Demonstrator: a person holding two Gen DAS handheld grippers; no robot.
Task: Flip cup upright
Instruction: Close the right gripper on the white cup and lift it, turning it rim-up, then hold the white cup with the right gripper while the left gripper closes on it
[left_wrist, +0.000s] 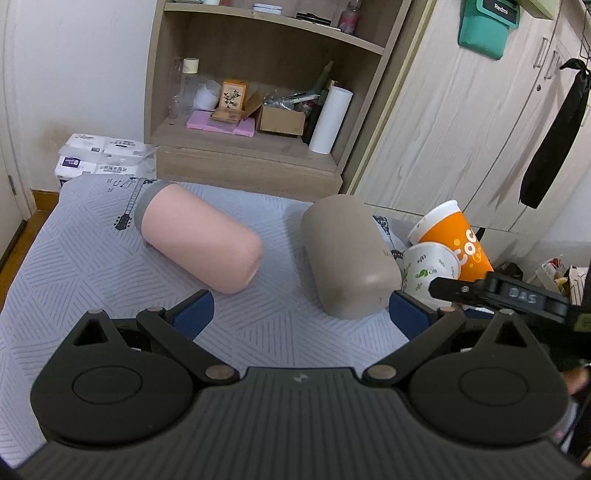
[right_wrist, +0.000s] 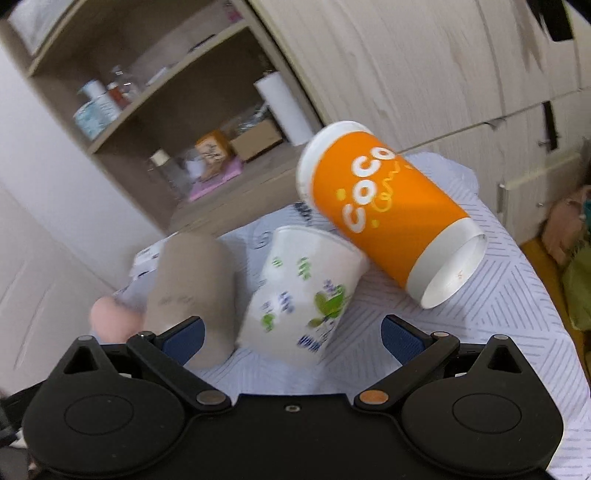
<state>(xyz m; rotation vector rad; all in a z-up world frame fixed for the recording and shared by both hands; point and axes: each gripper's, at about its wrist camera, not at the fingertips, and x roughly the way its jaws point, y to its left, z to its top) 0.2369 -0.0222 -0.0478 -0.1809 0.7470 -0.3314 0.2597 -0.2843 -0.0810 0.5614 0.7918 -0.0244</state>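
Cups lie tipped over on the bed (left_wrist: 74, 266). Both claws, left claw (left_wrist: 301, 314) and right claw (right_wrist: 291, 334), are apart and hold nothing. Next, I think, the right one must close on the white flower cup (right_wrist: 303, 288).

Four cups sit on a bed under a grey-white patterned cover, none upright. A pink cup (left_wrist: 201, 238) lies on its side near the bed's far left corner, base toward the camera. Right of it, apart, a taupe cup (left_wrist: 349, 256) also lies on its side, base forward. Just beside that, a white paper cup with green leaf print (right_wrist: 303, 286) lies tipped over. An orange paper cup lettered "coco" (right_wrist: 388, 210) leans tilted against it near the bed's right edge, its white recessed base showing.
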